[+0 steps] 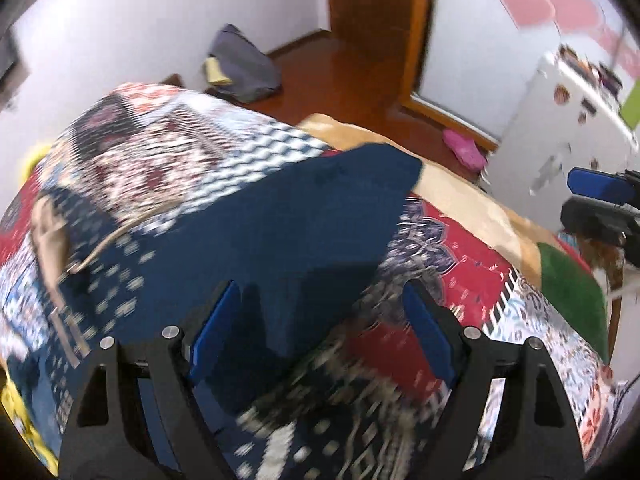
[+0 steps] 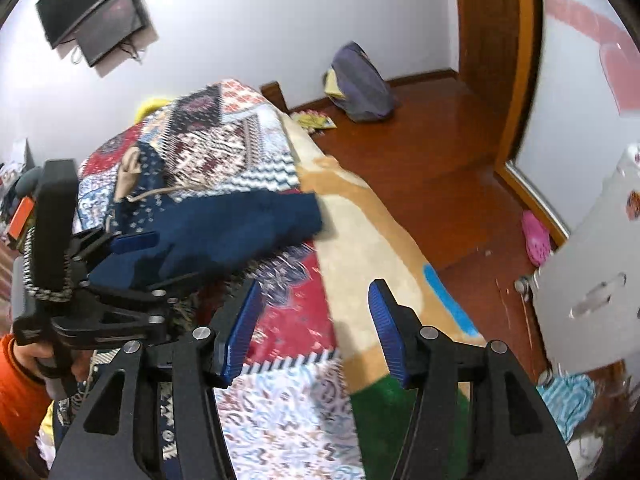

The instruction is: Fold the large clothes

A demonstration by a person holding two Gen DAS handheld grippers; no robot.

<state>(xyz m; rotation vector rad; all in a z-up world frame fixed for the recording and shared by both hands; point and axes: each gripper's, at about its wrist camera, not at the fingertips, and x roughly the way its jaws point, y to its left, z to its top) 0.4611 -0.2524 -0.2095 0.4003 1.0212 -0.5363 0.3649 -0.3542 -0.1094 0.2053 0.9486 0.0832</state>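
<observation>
Navy garment [image 1: 280, 216] lies partly folded on the patchwork bedspread [image 1: 460, 256]. Left gripper [image 1: 320, 332] hangs wide open over it; right gripper [image 2: 314, 320] is open, empty. Next: regrasp an edge.

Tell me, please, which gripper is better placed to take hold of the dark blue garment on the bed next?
Probably the left gripper: its open jaws sit over the dark blue garment. The right gripper, also open, hangs over the patchwork bedspread beside it.

Black grippers [image 2: 314, 330], blue pads, orange sleeve [image 2: 16, 392]
</observation>
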